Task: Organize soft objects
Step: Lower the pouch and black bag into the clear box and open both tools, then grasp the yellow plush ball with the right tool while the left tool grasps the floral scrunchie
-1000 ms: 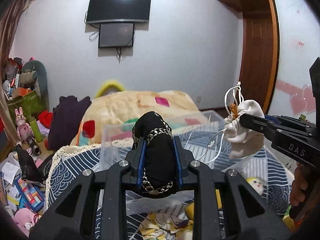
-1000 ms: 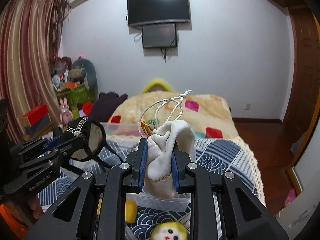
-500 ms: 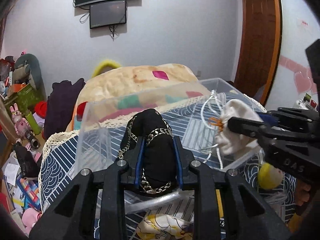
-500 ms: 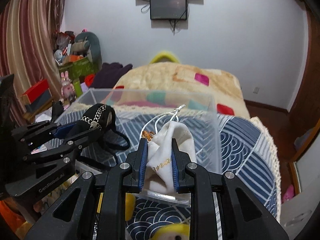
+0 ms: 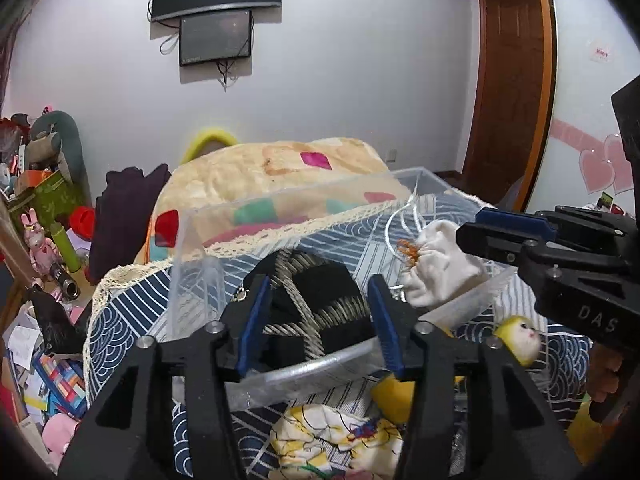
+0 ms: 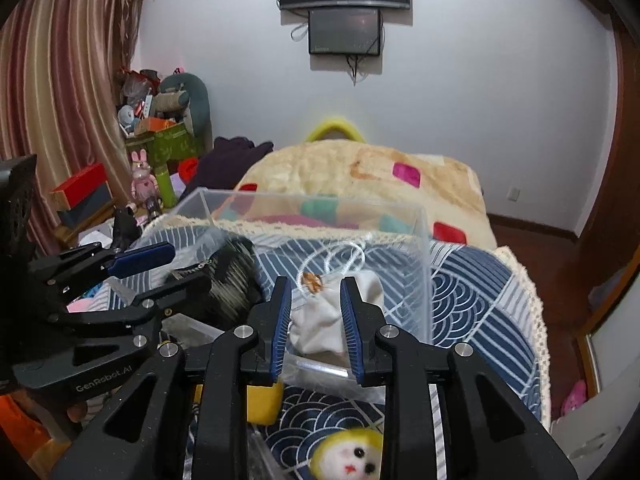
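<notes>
A clear plastic bin (image 5: 280, 200) (image 6: 424, 240) stands on the blue patterned bed cover. A black pouch with a metal chain (image 5: 320, 304) (image 6: 228, 284) lies inside it on the left. My left gripper (image 5: 318, 320) (image 6: 160, 272) is open over the bin's near rim, jaws apart on either side of the pouch. A white drawstring pouch (image 6: 332, 316) (image 5: 436, 268) lies in the bin on the right. My right gripper (image 6: 316, 316) (image 5: 480, 232) is open around the white pouch.
Small yellow plush toys (image 5: 516, 336) (image 6: 348, 456) and a yellow patterned cloth (image 5: 332, 436) lie on the cover in front of the bin. A beige quilt (image 6: 360, 176) is heaped behind it. Cluttered toys and boxes (image 6: 152, 144) fill the left side.
Both grippers came down over the bin and opened. The black pouch and the white pouch were let go and now lie inside the bin.
</notes>
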Demonstrator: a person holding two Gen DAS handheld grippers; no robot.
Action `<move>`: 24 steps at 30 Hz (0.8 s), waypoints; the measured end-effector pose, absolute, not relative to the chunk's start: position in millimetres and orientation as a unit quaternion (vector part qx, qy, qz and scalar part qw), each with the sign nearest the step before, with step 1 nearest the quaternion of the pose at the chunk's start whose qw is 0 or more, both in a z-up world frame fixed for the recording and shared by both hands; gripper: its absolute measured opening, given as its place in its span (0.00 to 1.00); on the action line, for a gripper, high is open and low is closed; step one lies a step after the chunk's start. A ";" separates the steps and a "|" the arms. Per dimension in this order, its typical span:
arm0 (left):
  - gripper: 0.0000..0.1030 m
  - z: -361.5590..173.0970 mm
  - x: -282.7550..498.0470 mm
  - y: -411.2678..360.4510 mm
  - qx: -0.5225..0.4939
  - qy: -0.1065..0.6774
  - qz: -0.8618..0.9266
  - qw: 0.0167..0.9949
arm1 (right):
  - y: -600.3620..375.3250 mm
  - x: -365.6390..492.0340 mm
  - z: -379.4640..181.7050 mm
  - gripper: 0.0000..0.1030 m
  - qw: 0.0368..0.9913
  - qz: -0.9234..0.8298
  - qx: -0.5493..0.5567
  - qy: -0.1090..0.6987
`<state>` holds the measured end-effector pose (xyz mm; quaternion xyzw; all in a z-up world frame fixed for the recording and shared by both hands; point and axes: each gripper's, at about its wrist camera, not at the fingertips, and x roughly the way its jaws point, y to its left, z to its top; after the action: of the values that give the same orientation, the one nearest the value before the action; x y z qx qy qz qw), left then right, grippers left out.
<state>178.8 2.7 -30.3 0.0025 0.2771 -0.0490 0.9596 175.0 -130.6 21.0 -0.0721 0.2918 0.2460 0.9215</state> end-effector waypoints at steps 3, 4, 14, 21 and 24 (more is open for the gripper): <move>0.56 -21.8 168.1 4.1 -0.002 0.268 -0.052 0.962 | -134.4 167.6 29.2 0.32 0.927 0.245 -0.072 0.274; 0.57 -17.7 163.2 4.6 -0.004 0.263 -0.054 0.963 | -134.9 166.0 31.7 0.36 0.929 0.245 -0.071 0.269; 0.94 7.0 118.8 18.1 -0.016 0.221 -0.040 0.974 | -153.5 135.3 48.5 0.63 0.945 0.238 -0.062 0.215; 0.95 -15.3 105.6 21.5 0.006 0.251 -0.026 0.968 | -162.5 125.9 29.2 0.71 0.943 0.229 -0.066 0.232; 0.95 -30.8 107.4 24.0 -0.001 0.275 -0.027 0.961 | -165.3 128.0 15.3 0.71 0.938 0.227 -0.070 0.253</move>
<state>107.4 24.0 -30.8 -0.0011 0.2747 -0.0270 0.9612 128.0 -165.3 15.3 -0.0700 0.2526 0.2266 0.9380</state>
